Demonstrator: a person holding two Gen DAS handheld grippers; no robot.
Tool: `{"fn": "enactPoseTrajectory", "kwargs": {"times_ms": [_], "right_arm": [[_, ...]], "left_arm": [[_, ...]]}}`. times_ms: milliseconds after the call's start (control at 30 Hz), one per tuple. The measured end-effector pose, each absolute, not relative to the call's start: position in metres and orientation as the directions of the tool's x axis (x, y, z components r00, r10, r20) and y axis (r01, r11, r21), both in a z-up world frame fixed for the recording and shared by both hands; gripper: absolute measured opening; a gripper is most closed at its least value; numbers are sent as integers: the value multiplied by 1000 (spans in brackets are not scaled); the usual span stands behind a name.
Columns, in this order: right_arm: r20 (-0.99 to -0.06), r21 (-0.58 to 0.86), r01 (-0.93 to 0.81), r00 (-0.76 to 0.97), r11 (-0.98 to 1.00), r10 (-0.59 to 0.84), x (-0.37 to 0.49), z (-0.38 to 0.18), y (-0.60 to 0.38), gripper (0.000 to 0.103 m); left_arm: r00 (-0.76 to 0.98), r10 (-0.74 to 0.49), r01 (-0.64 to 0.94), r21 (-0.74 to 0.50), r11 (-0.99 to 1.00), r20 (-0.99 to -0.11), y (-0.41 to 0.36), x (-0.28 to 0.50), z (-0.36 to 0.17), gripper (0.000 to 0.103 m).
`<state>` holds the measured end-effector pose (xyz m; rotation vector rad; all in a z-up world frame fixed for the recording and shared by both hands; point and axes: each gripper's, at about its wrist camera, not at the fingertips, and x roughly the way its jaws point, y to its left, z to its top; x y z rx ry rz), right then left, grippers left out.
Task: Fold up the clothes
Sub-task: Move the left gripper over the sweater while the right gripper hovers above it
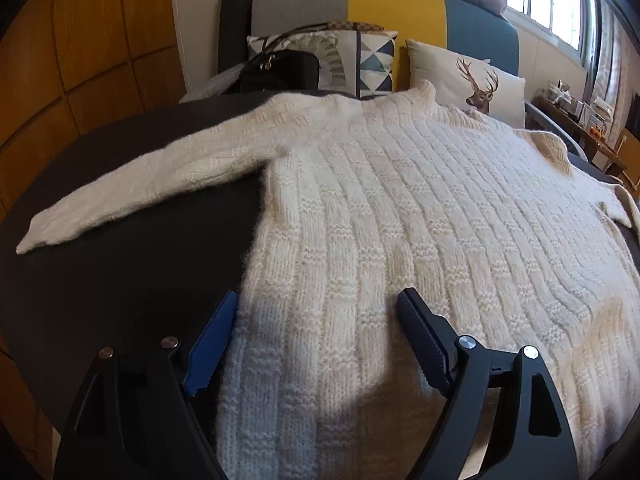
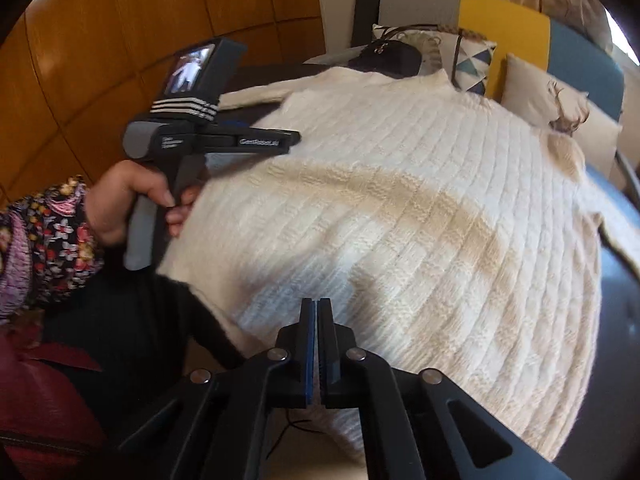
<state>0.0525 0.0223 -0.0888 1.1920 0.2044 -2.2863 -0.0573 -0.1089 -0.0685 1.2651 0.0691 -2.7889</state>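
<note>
A cream chunky-knit sweater (image 1: 400,220) lies spread flat on a dark round table (image 1: 120,280), collar at the far side. One sleeve (image 1: 140,184) stretches out to the left. The other sleeve (image 1: 616,204) runs off to the right. My left gripper (image 1: 320,296) stands open just above the sweater's near left part, one finger by its side edge, nothing pinched. In the right wrist view the sweater (image 2: 400,200) fills the table. My right gripper (image 2: 318,308) is shut over the near hem. I cannot make out any knit between its pads.
A hand (image 2: 132,200) in a floral sleeve holds the left tool's handle at the sweater's left edge. Behind the table stands a grey, yellow and blue sofa (image 1: 396,12) with cushions (image 1: 472,76) and a black handbag (image 1: 280,70). Wooden panels (image 1: 80,60) are on the left.
</note>
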Motion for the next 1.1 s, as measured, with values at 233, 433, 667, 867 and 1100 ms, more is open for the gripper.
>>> {"fn": "enactPoseTrajectory", "kwargs": {"times_ms": [233, 433, 667, 867, 1100], "right_arm": [[-759, 100, 651, -439, -752, -481, 80, -71, 7, 13], [-788, -187, 714, -519, -674, -331, 97, -78, -31, 29], [-822, -241, 734, -502, -635, -269, 92, -89, -39, 30], [-806, -407, 707, -576, -578, -137, 90, -113, -46, 28], [-853, 118, 665, -313, -737, -419, 57, -102, -9, 3]], "left_arm": [[-698, -44, 124, -60, -990, -715, -114, -51, -44, 84], [-684, -92, 99, 33, -995, -723, -102, -63, -45, 84], [-675, -43, 142, -73, -987, -736, -116, -53, -46, 84], [-662, -21, 175, -128, -976, -750, -127, -51, -47, 84], [-665, -28, 180, -123, -976, -747, -132, -49, -43, 84]]}}
